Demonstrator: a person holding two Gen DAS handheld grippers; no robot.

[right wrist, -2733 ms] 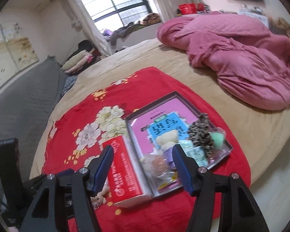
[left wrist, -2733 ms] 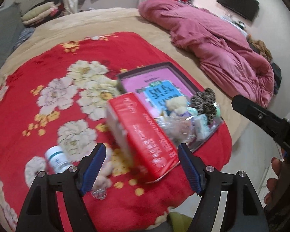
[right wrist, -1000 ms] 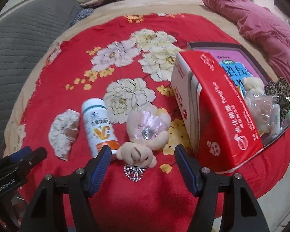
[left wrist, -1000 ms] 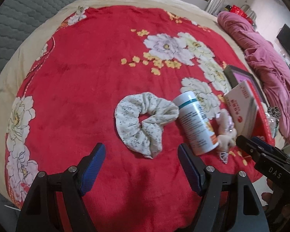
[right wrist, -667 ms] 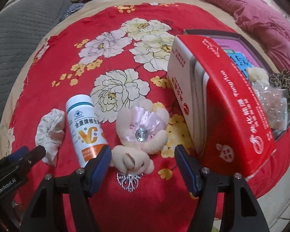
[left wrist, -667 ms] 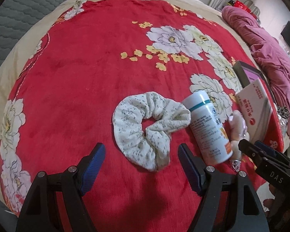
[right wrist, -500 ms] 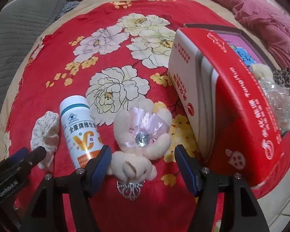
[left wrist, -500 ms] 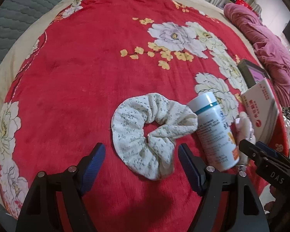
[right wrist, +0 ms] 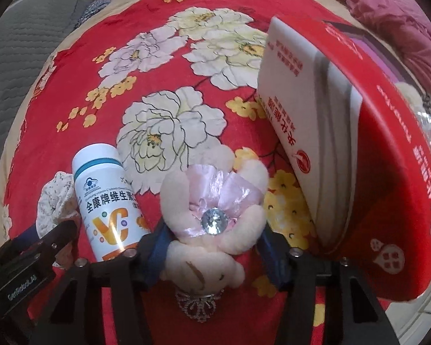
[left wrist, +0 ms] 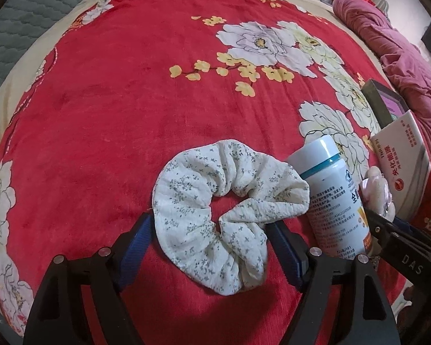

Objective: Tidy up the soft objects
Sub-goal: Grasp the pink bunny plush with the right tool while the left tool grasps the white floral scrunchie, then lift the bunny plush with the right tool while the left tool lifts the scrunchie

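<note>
A cream floral scrunchie (left wrist: 221, 210) lies on the red flowered blanket (left wrist: 115, 100). My left gripper (left wrist: 208, 228) is open with its blue-padded fingers on either side of the scrunchie's near half. A small pink plush bunny (right wrist: 212, 224) with a satin bow and a gem lies face up beside it. My right gripper (right wrist: 212, 234) is open, its fingers straddling the bunny's middle. The scrunchie also shows at the left of the right wrist view (right wrist: 54, 198).
A white vitamin bottle (right wrist: 106, 201) lies between the scrunchie and the bunny, also seen in the left wrist view (left wrist: 330, 198). A red and white box (right wrist: 344, 143) stands tilted right of the bunny. A dark-framed tray (left wrist: 383, 100) lies behind it. A pink duvet (left wrist: 402, 57) lies beyond.
Both grippers have come down and forward. The left one now straddles the scrunchie and the right one straddles the bunny. Nothing on the blanket has moved.
</note>
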